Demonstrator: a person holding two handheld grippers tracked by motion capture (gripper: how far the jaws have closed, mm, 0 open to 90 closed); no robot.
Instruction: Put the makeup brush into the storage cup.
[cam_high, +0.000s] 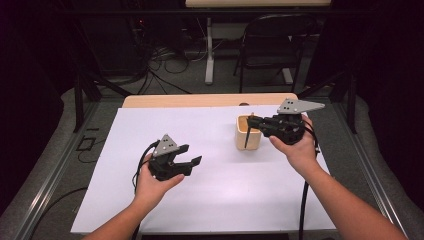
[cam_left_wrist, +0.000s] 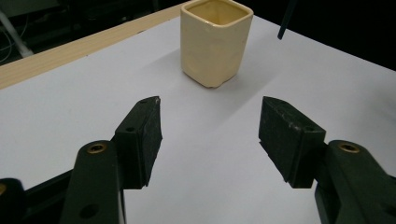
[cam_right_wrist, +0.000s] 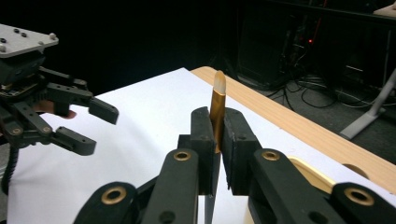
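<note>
Item: slim gold-ferruled brush (cam_right_wrist: 217, 105), upright, clenched in right tongs (cam_high: 252, 121) above cream square ceramic cup (cam_high: 248, 132), at two o'clock on white surface (cam_high: 210, 200). Left tongs (cam_high: 191, 154) released, empty. Insertion apparently pending.

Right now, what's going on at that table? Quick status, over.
Right gripper shut on pen, above cream cup. Left gripper open, holding nothing, short of the cup. Nothing between pen and cup.

The pen (cam_right_wrist: 218, 105) is slim, with a gold barrel, a pale end pointing up and a dark lower section. It stands upright, clamped above the cup (cam_high: 247, 132). The cup is cream, square with rounded corners, open-topped, and upright on the white sheet.
</note>
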